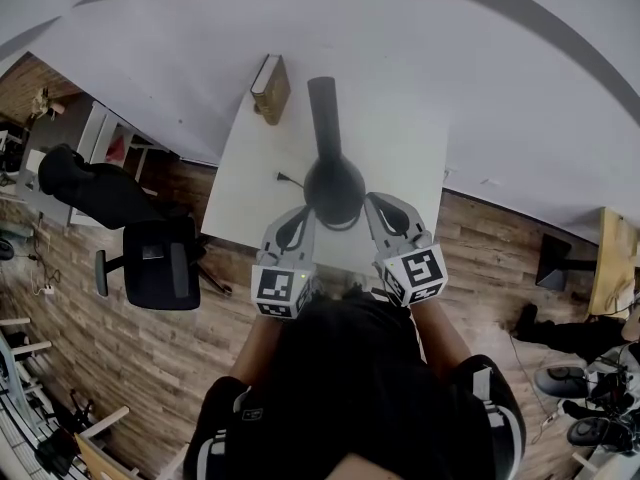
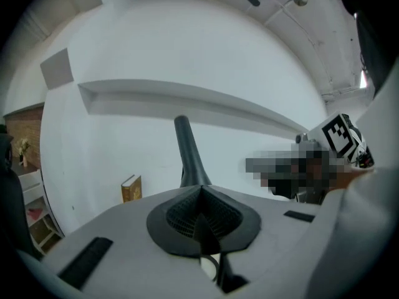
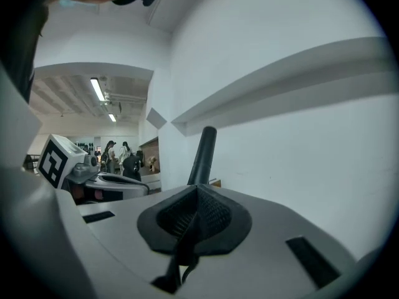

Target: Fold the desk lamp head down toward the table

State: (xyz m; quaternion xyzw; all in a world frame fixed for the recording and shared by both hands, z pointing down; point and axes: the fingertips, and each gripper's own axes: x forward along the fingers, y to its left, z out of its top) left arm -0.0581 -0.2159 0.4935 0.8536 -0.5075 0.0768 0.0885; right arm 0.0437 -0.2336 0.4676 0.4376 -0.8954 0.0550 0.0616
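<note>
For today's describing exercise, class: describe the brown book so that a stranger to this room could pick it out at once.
Find the white table against the white wall. At its far left corner, left of the black desk lamp, stands the brown book. It is the table's only brown thing, with pale page edges.

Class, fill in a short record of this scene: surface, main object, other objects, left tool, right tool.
Surface: white table
Main object: black desk lamp, round base, stem rising upright, not yet folded down
Other objects: book standing at the table's far left corner; office chair on the floor left of the table
Left tool: jaws shut, empty, left of the lamp's base
Right tool: jaws shut, empty, right of the base
Contact with lamp: cannot tell
</note>
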